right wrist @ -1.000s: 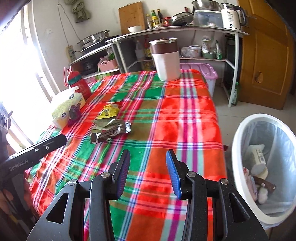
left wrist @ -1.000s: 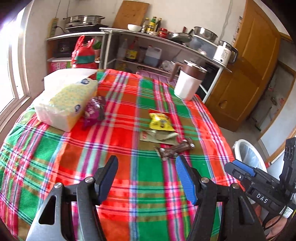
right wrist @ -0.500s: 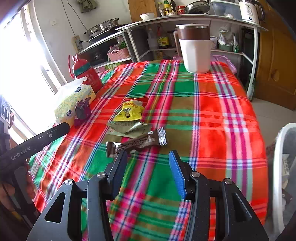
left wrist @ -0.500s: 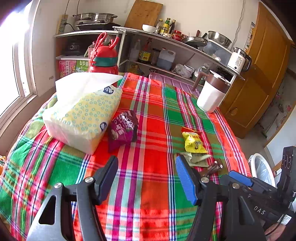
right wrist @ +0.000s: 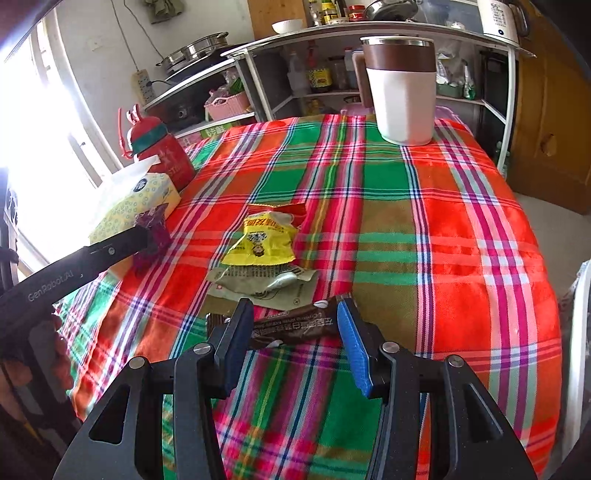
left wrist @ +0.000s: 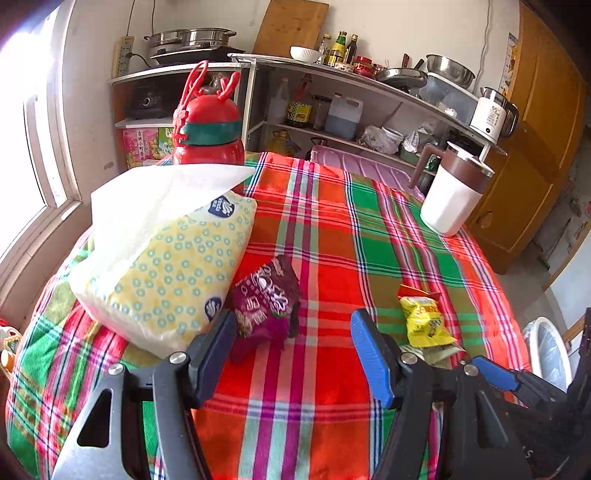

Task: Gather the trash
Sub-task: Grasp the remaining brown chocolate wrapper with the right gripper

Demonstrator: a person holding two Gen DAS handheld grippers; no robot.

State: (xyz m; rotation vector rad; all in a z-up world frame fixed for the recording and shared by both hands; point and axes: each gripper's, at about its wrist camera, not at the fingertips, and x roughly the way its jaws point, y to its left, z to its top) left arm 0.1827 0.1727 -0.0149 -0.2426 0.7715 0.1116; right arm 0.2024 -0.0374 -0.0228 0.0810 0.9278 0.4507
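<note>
Both tongs were held open: right tongs straddled the brown wrapper low in frame, closure due; left tongs approached the purple packet.

- "GenRobot.AI" — pale lettering along the black body of the left tool, at 9 o'clock in the right wrist view.
- "55" — small print at the top of the white electric kettle on the shelf, at 1 o'clock; what follows is too small to read.
- Purple snack packet — large white Chinese characters, not legible.
- Yellow snack packet — red Chinese characters in a band above a round emblem, not legible.
- Brown bar wrapper — one line of white print, blurred.
- Green wrapper — fine dark print, unreadable.
</note>
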